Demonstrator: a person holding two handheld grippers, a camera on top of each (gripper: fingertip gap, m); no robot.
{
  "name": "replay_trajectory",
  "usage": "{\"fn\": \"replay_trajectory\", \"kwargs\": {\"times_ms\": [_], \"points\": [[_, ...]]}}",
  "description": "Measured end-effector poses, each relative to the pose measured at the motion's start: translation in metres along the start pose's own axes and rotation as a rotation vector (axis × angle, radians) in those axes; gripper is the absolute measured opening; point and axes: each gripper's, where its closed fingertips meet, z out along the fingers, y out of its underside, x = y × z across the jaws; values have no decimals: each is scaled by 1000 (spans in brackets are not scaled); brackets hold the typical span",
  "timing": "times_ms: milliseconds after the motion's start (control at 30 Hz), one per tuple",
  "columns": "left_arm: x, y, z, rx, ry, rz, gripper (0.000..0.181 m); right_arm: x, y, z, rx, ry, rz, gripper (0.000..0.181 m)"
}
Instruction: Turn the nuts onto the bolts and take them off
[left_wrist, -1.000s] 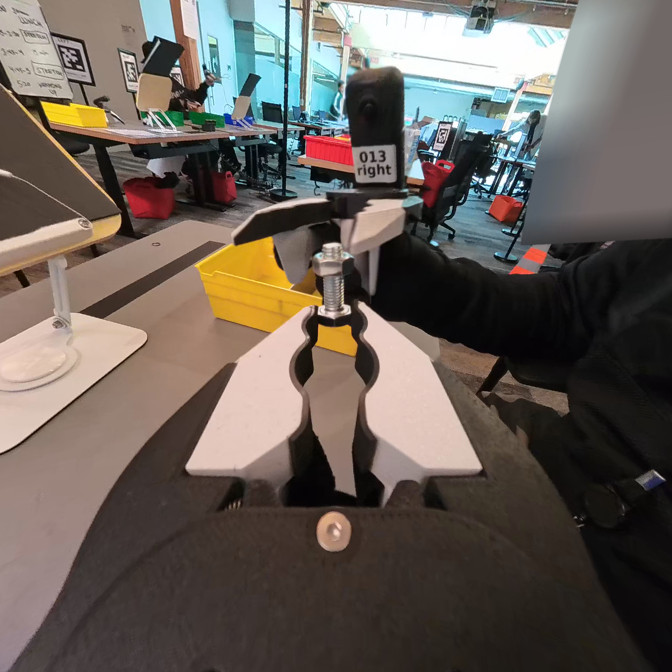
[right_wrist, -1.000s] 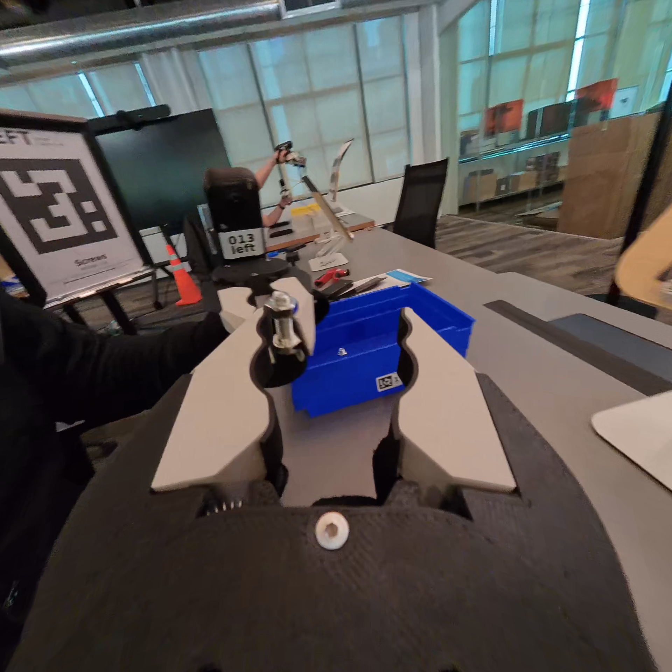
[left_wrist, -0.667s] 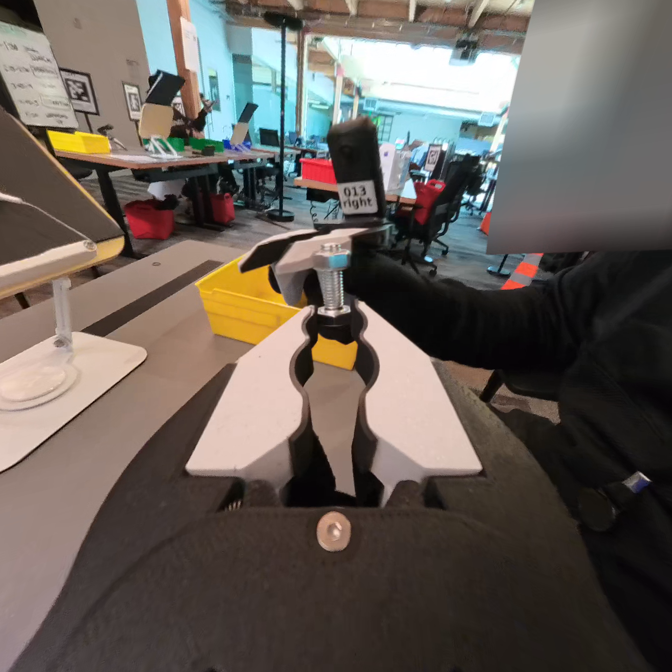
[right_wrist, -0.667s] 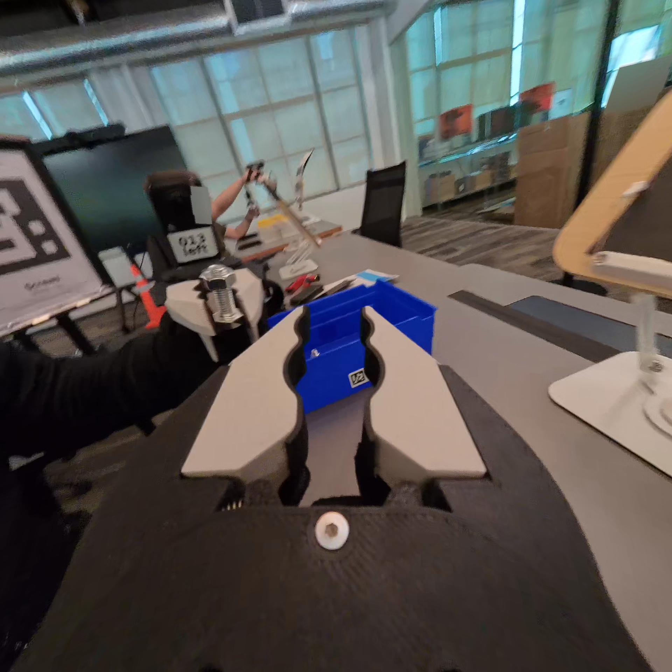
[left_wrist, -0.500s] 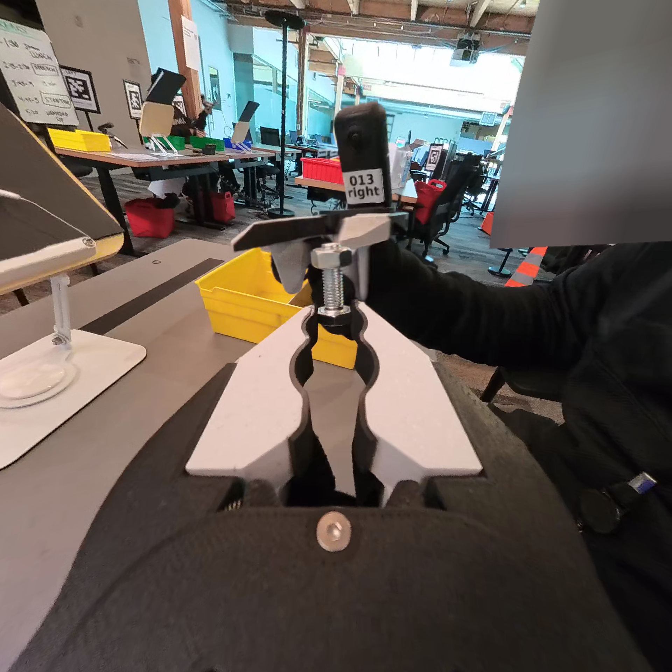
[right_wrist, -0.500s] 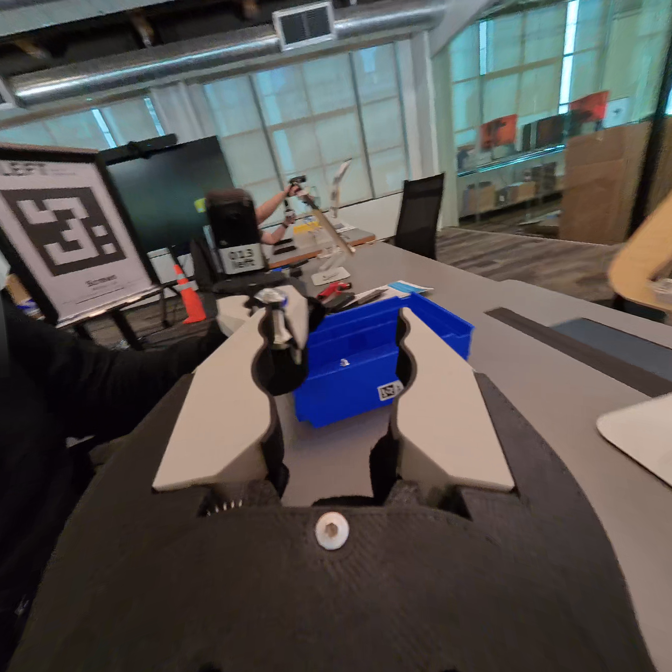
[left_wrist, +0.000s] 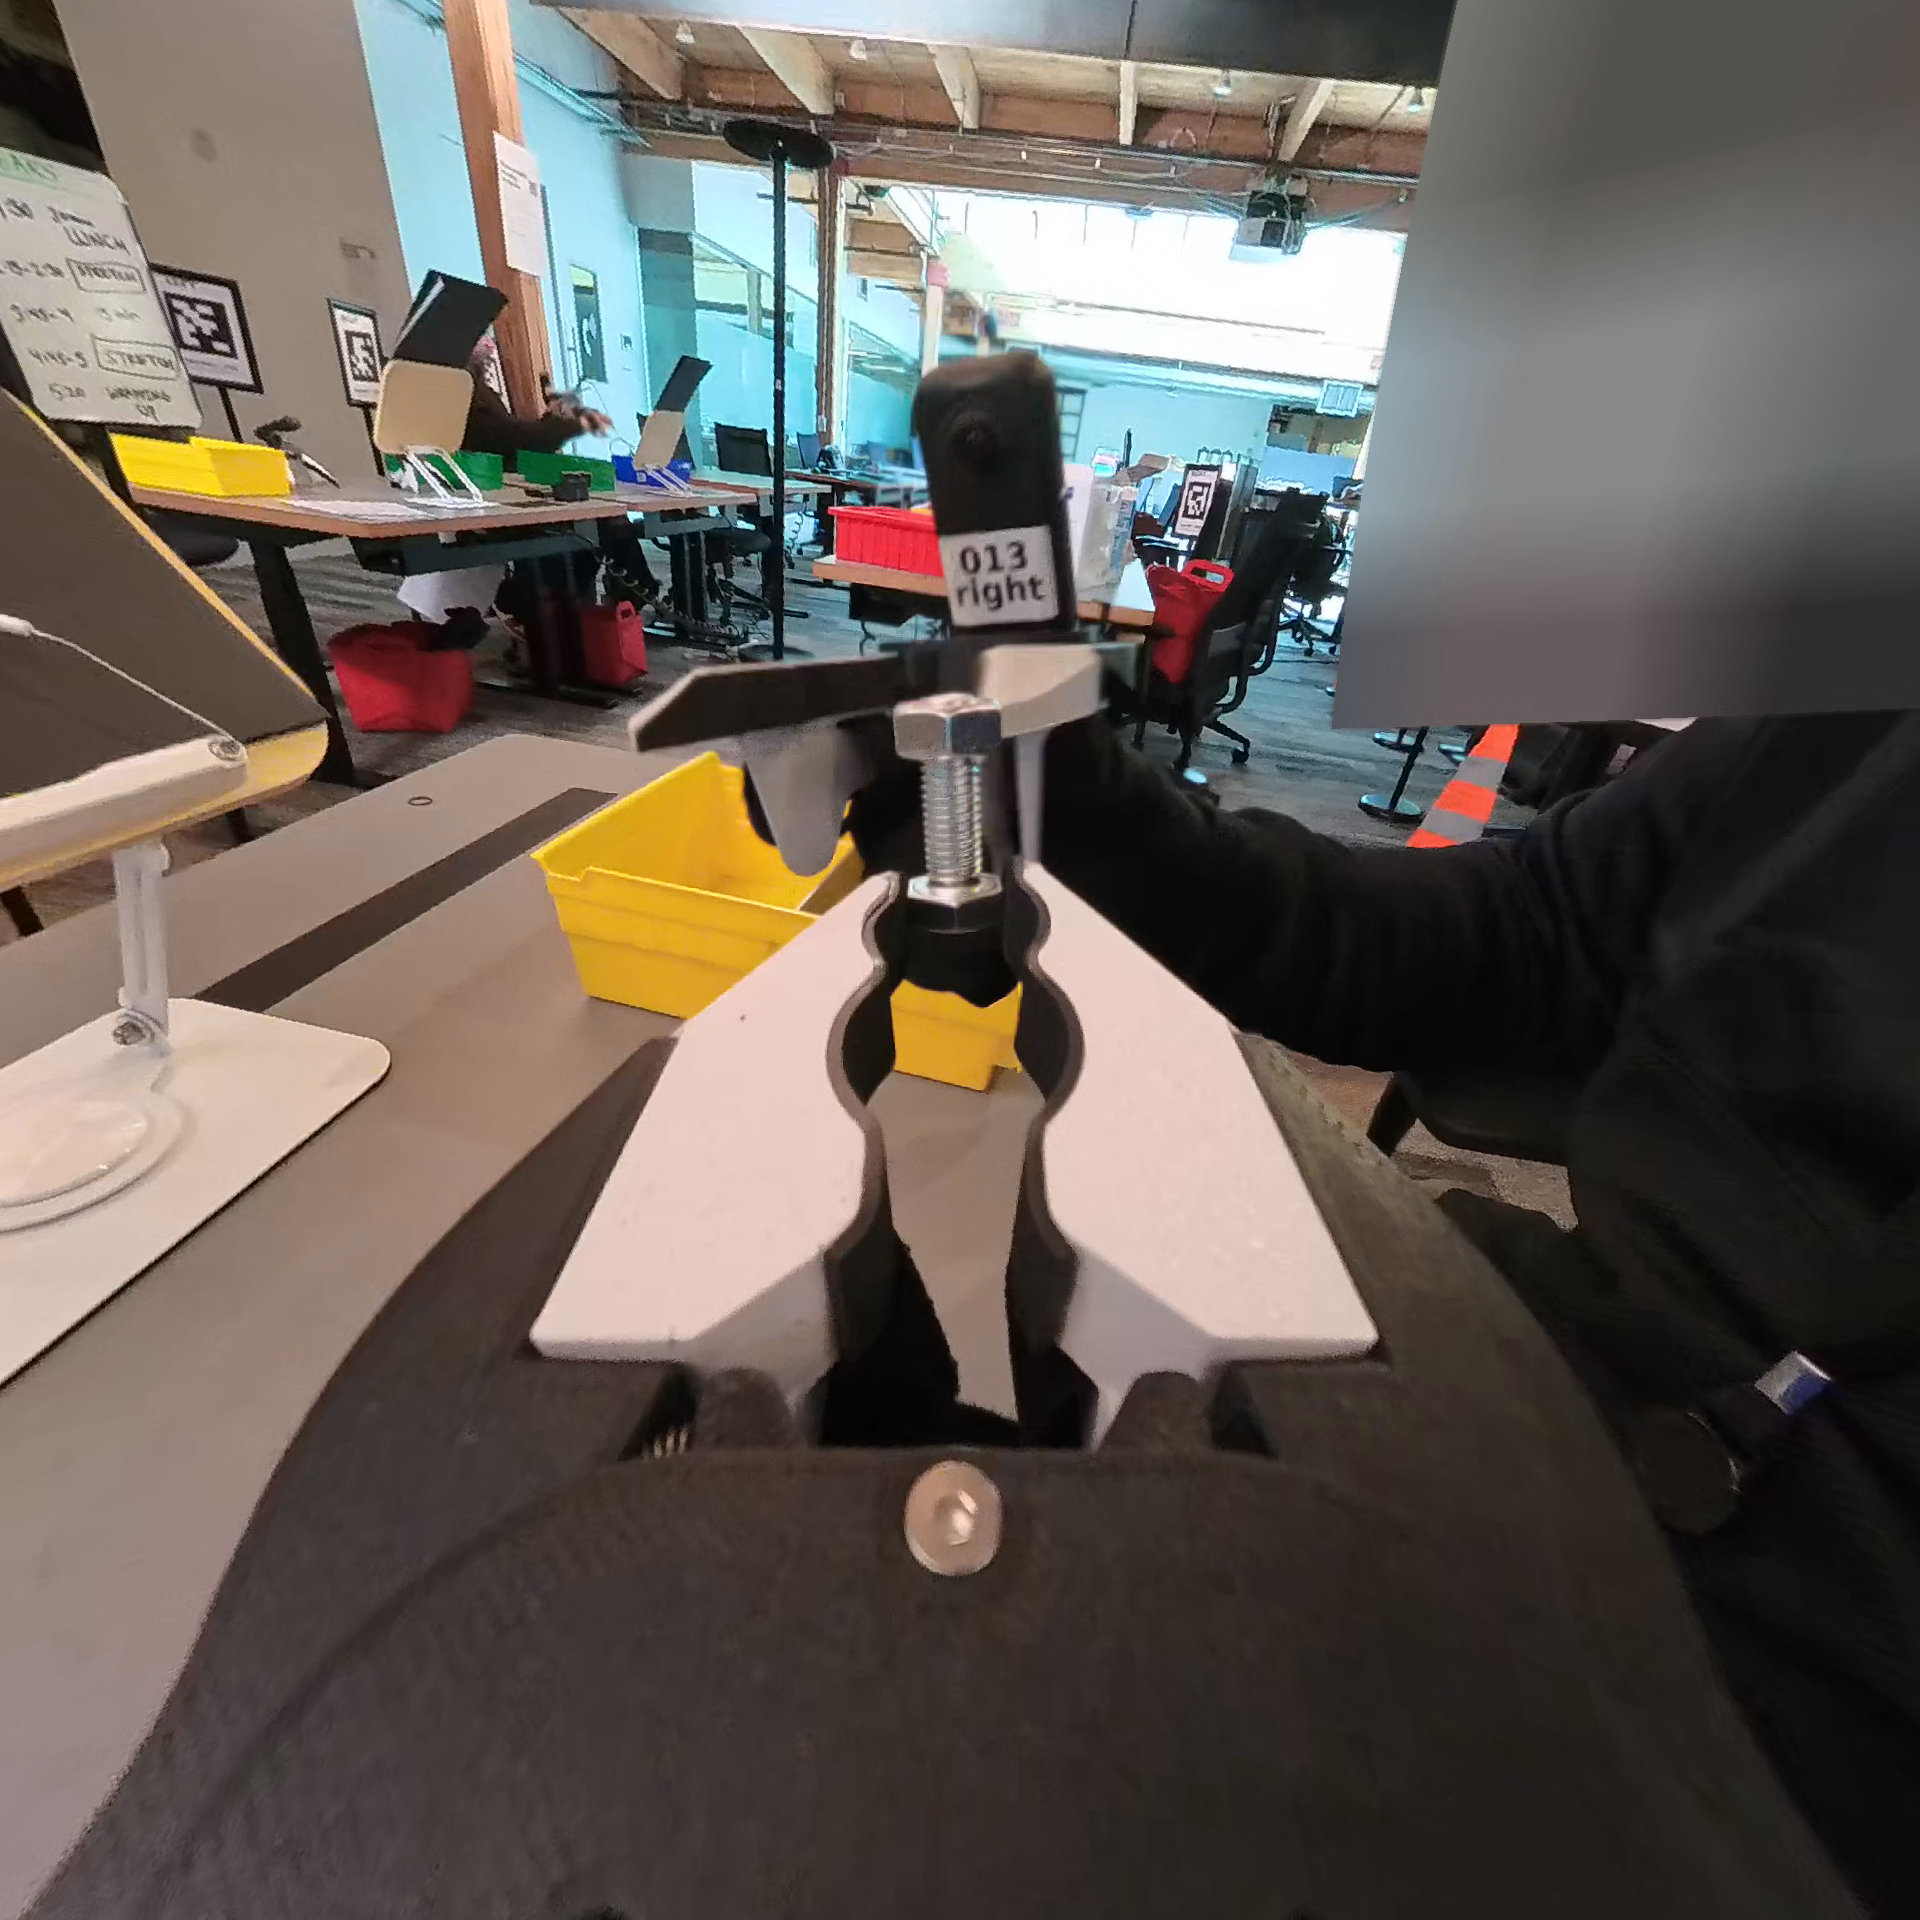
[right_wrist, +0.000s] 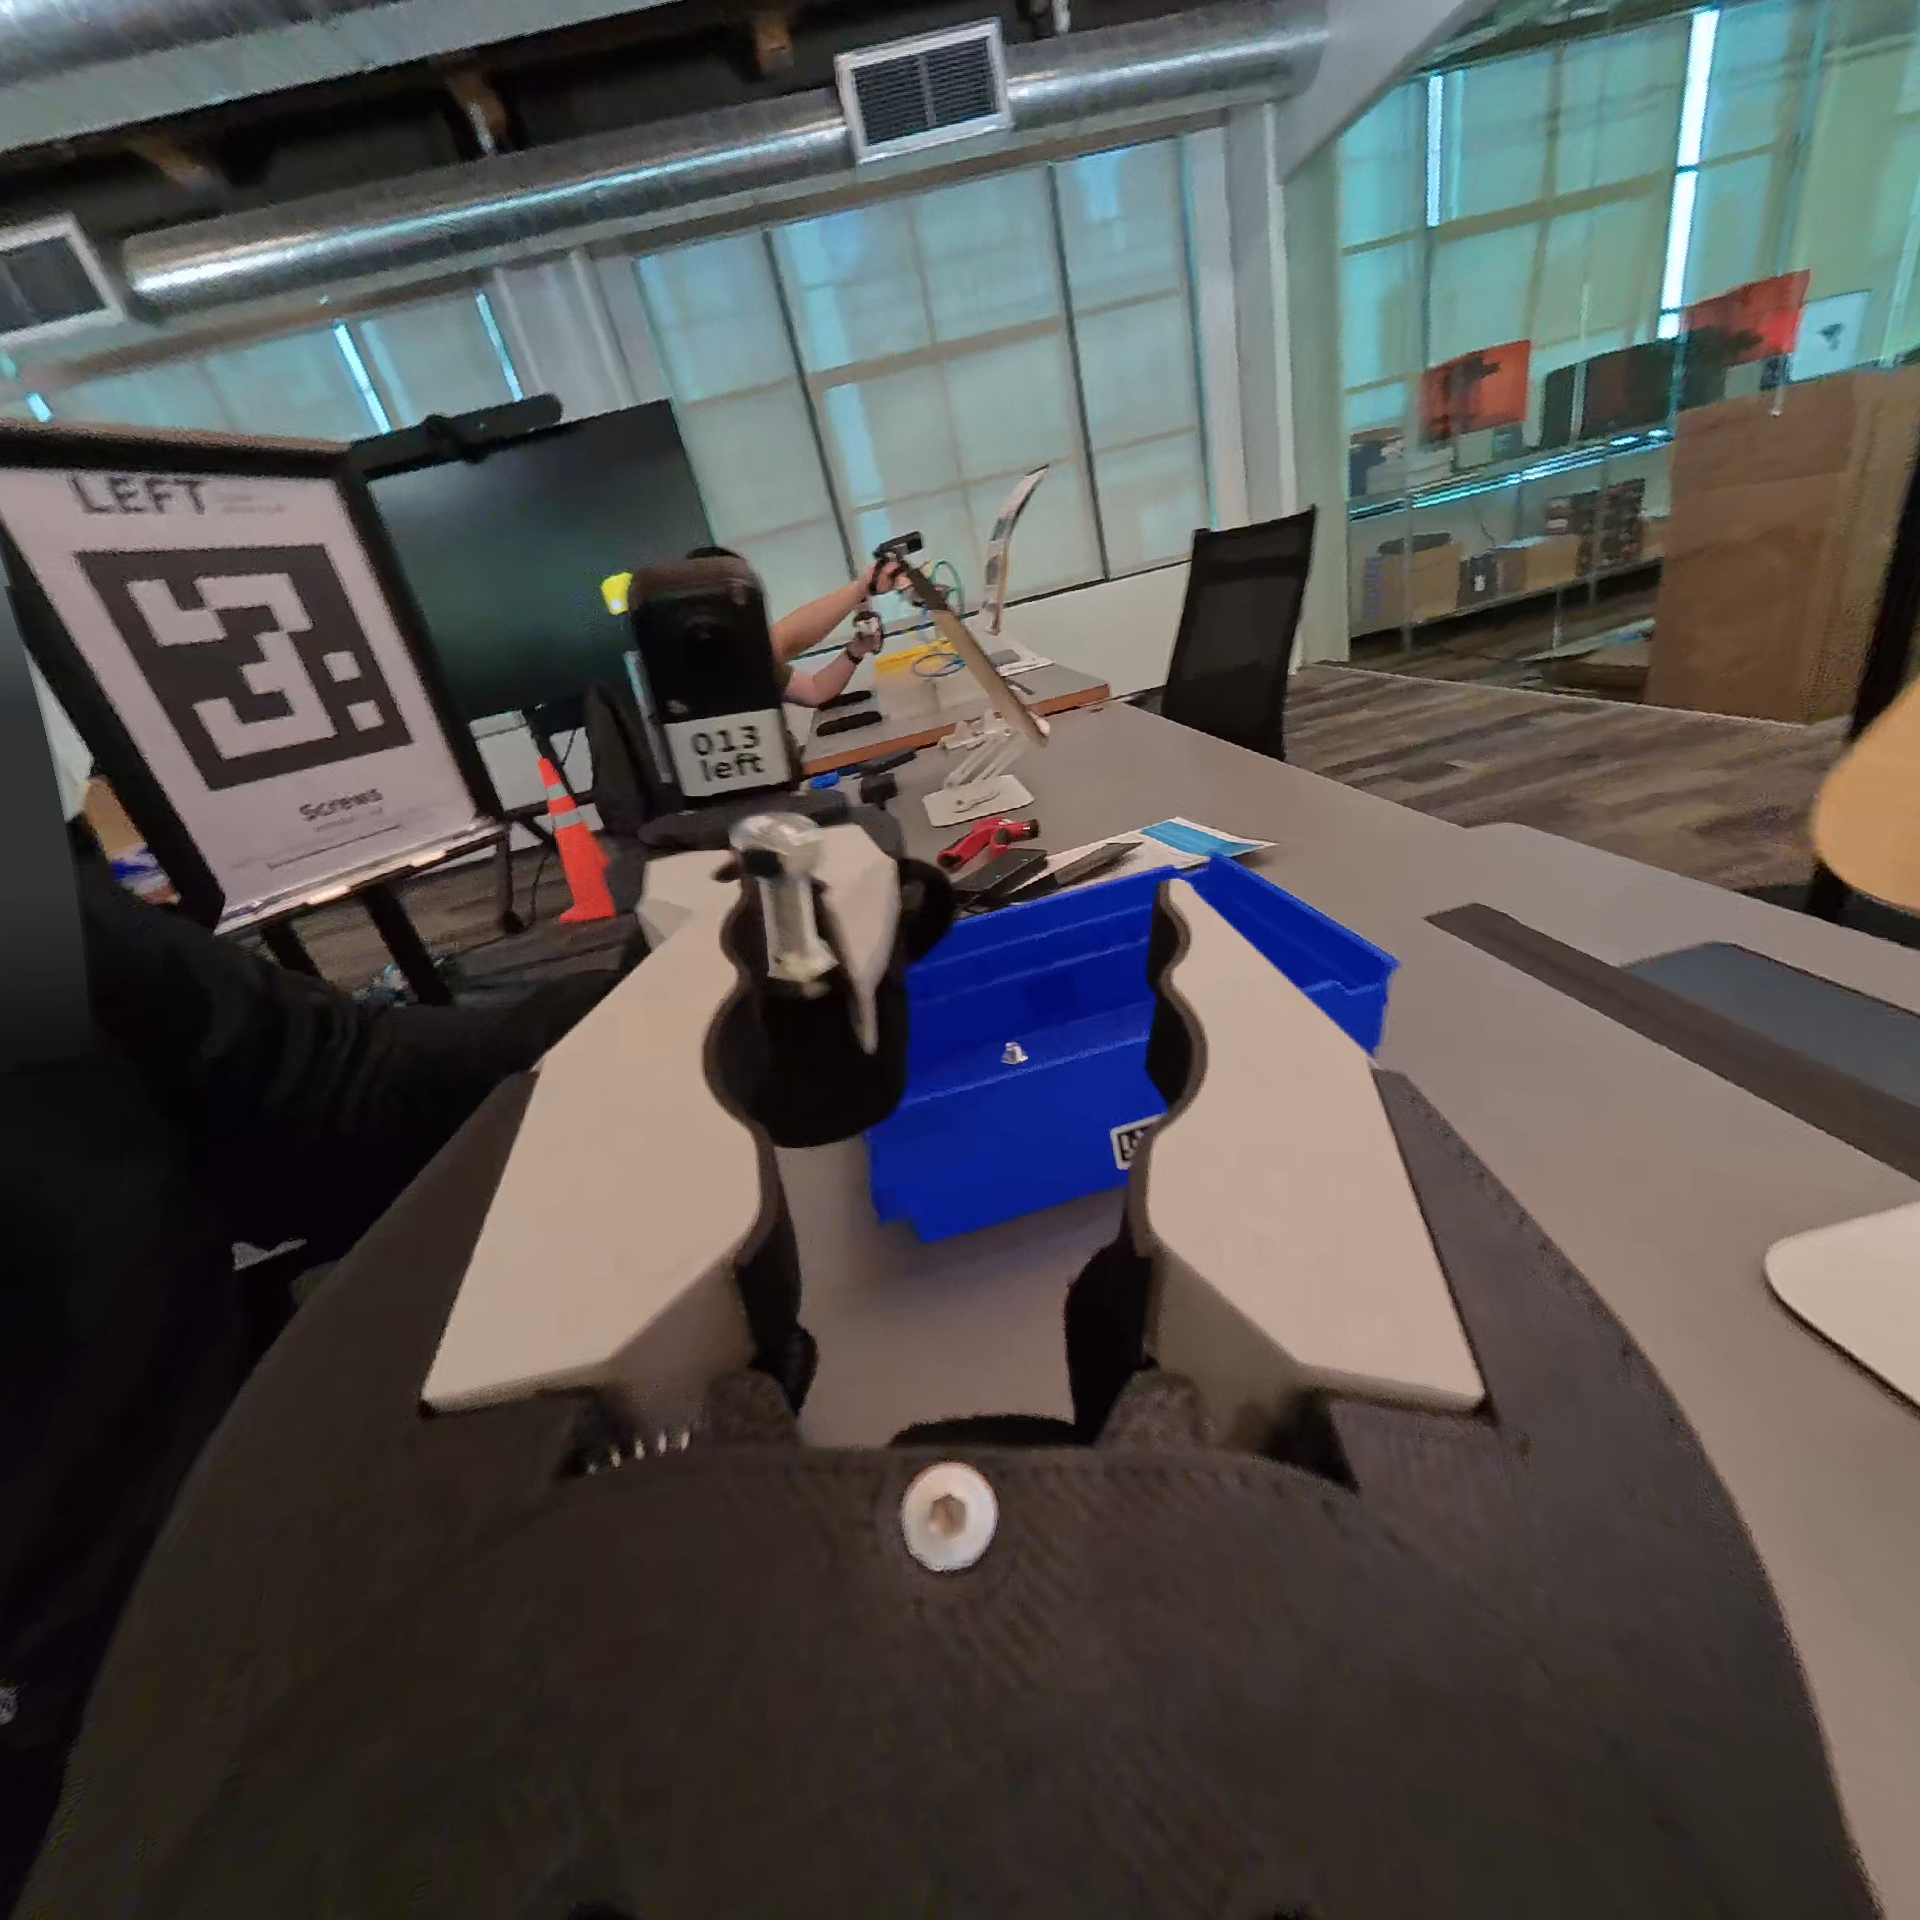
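A bolt (left_wrist: 951, 821) is held upright in the clamped left gripper (left_wrist: 954, 914), a nut (left_wrist: 945, 725) threaded at its top end. The right gripper (right_wrist: 956, 997) is spread wide around it, empty. Whether the nut is going on or coming off cannot be told.

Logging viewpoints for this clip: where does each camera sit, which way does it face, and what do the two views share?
Left wrist view: on the left gripper, looking along its jaws, shut on the bolt, toward the yellow bin; a black sleeve shows.
Right wrist view: on the right gripper, jaws open, facing the blue bin.
Shared: the bolt with its nut, and each view shows the other gripper.
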Motion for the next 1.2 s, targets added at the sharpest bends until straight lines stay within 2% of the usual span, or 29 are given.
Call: {"fn": "replay_trajectory", "kwargs": {"times_ms": [100, 167, 233, 267, 300, 367, 567, 800, 900, 933, 967, 1067, 1200], "points": [[2, 5, 4, -11, 13, -13, 16, -16, -2, 12, -10, -38, -35, 73], [5, 3, 5, -6, 19, -1, 16, -14, 1, 15, -23, -36, -30, 75], [6, 0, 3, -1, 8, 21, 15, -6, 0, 11, -5, -11, -2, 86], [7, -4, 1, 20, 17, 24, 16, 2, 1, 6, -5, 22, 13, 62], [10, -10, -1, 49, 34, 25, 15, 10, 1, 0, 5, 54, 10, 47], [10, -13, -3, 52, 26, 39, 15, 17, -3, -8, 24, 88, 13, 62], [10, -3, 2, 29, 35, 18, 16, -20, -10, 12, -3, -31, -54, 85], [17, -1, 8, 6, 35, 57, 15, -23, 2, 25, -25, -42, -27, 89], [16, -7, 4, 32, 31, 54, 16, -17, -3, 17, -6, -27, -12, 92], [15, -10, 2, 47, 31, 50, 16, -13, -7, 11, 10, -15, -6, 88], [16, -13, -1, 60, 42, 46, 15, -6, -9, 5, 23, 7, 2, 72], [11, -11, -2, 42, 20, 53, 16, 9, -10, -9, 40, 40, 35, 76], [10, 0, 4, 26, 29, 24, 16, -16, -7, 5, 6, -44, -14, 84]]}}
